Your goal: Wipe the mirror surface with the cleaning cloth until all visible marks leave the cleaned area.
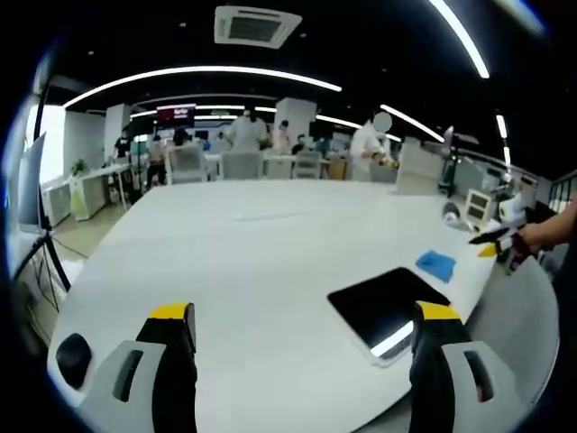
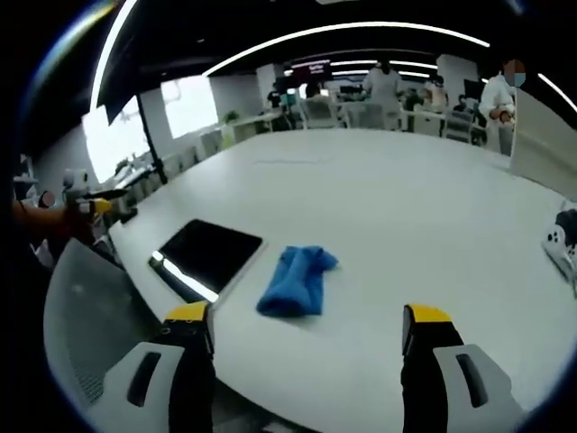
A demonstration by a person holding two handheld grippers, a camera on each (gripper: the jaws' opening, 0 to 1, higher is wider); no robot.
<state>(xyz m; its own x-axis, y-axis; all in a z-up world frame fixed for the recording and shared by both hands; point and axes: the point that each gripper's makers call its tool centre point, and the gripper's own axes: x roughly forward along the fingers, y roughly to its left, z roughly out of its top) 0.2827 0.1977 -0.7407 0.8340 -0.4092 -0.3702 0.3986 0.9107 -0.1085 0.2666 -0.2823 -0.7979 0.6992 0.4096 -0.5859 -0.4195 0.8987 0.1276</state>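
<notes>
The mirror (image 1: 386, 305) is a dark rectangular slab lying flat near the white table's (image 1: 261, 262) edge, with a bright strip of reflected light on it. A crumpled blue cleaning cloth (image 1: 436, 264) lies on the table just beyond it. My left gripper (image 1: 305, 314) is open and empty, hovering short of the mirror. The right gripper view has the cloth (image 2: 297, 280) dead ahead and the mirror (image 2: 209, 253) to its left. My right gripper (image 2: 306, 314) is open, just short of the cloth, touching nothing. Each gripper appears far off in the other's view: right gripper (image 1: 498, 239), left gripper (image 2: 101, 206).
A grey mesh chair back (image 2: 90, 325) stands against the table edge near the mirror. A black round object (image 1: 72, 356) sits on the table's near-left corner. Small white devices (image 1: 478, 207) and a white object (image 2: 561, 242) lie at the table's side. People and desks fill the background.
</notes>
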